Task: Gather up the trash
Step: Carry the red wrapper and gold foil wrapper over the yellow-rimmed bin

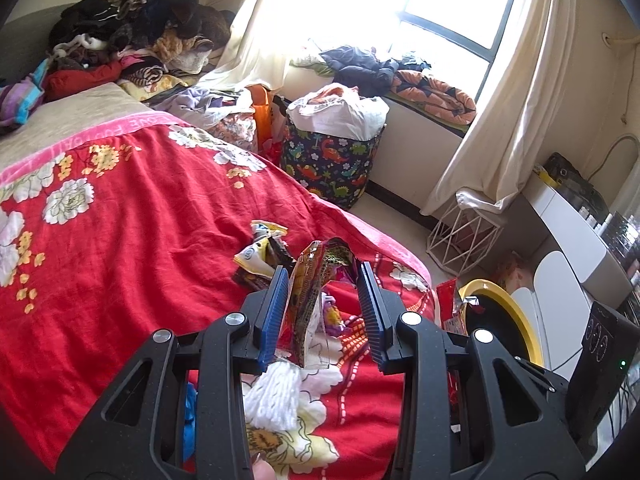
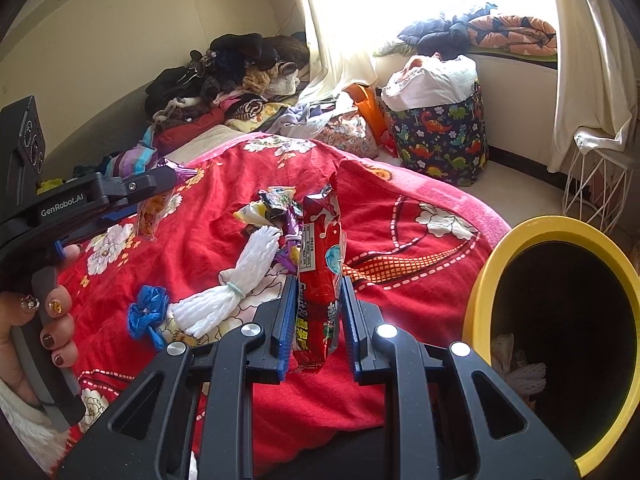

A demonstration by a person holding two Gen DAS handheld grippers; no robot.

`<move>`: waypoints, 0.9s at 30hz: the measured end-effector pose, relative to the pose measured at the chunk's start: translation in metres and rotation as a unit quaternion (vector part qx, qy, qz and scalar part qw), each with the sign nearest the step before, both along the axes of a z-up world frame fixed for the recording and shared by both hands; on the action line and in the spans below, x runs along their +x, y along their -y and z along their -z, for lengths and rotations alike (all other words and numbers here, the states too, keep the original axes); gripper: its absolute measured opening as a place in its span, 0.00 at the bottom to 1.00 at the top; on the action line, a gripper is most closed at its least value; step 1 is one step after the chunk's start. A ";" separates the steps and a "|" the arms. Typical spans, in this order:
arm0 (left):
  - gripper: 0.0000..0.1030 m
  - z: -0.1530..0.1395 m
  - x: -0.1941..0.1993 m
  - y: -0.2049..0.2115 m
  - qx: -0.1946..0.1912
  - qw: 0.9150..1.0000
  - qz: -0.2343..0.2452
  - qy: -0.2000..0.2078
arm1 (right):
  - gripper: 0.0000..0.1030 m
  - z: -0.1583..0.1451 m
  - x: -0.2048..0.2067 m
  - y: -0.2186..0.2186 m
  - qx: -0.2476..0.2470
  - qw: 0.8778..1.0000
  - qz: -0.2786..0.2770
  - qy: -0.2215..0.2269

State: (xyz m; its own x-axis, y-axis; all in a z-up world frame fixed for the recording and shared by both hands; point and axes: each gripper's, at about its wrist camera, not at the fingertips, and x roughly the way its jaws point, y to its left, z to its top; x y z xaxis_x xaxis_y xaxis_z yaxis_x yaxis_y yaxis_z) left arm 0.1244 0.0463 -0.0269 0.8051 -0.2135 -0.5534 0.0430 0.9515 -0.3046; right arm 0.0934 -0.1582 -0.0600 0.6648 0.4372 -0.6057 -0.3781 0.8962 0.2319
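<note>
My left gripper (image 1: pixel 323 276) is shut on a crinkled orange snack wrapper (image 1: pixel 308 300), held above the red flowered bedspread (image 1: pixel 132 248); it also shows in the right wrist view (image 2: pixel 158 200). My right gripper (image 2: pixel 316 288) is shut on a red snack packet (image 2: pixel 320 272), held upright. On the bedspread lie several small wrappers (image 2: pixel 272 208), a white foam net (image 2: pixel 236 288) and a blue plastic scrap (image 2: pixel 146 314). A yellow-rimmed bin (image 2: pixel 484 280) with a dark inside stands just right of the right gripper and shows in the left wrist view (image 1: pixel 516 312).
A dinosaur-print hamper (image 1: pixel 332 156) full of laundry stands by the window. Clothes are piled (image 1: pixel 136 28) at the bed's far end. A white wire stand (image 1: pixel 464 236) and a white desk (image 1: pixel 576 224) are at the right.
</note>
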 end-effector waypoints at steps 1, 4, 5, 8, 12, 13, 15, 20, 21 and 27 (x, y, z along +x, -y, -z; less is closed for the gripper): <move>0.28 -0.001 0.000 0.002 0.000 1.000 0.003 0.000 | 0.20 -0.001 0.000 0.002 0.000 1.000 0.002 0.001; 0.28 -0.002 -0.001 0.009 0.001 1.000 0.012 0.003 | 0.20 -0.003 0.001 0.007 0.001 1.000 0.009 0.005; 0.28 -0.003 -0.001 0.011 0.001 1.000 0.015 0.004 | 0.20 -0.004 0.001 0.009 0.002 1.000 0.012 0.006; 0.28 -0.005 -0.001 0.017 0.001 1.000 0.023 0.006 | 0.20 -0.006 0.001 0.016 0.006 1.000 0.021 0.008; 0.28 -0.007 -0.002 0.026 0.001 0.999 0.033 0.008 | 0.20 -0.008 0.002 0.026 0.008 0.999 0.032 0.013; 0.28 -0.007 -0.002 0.028 0.001 0.999 0.036 0.009 | 0.20 -0.008 0.002 0.028 0.008 0.999 0.035 0.014; 0.28 -0.008 -0.003 0.033 0.002 0.999 0.041 0.010 | 0.20 -0.010 0.003 0.033 0.009 0.999 0.041 0.017; 0.28 -0.010 -0.003 0.043 0.004 0.999 0.053 0.012 | 0.20 -0.012 0.004 0.046 0.011 0.998 0.057 0.021; 0.28 -0.011 -0.003 0.045 0.003 0.998 0.055 0.013 | 0.20 -0.012 0.003 0.047 0.011 0.998 0.060 0.021; 0.28 -0.013 -0.004 0.056 0.005 0.998 0.067 0.017 | 0.20 -0.011 0.005 0.062 0.018 0.997 0.079 0.019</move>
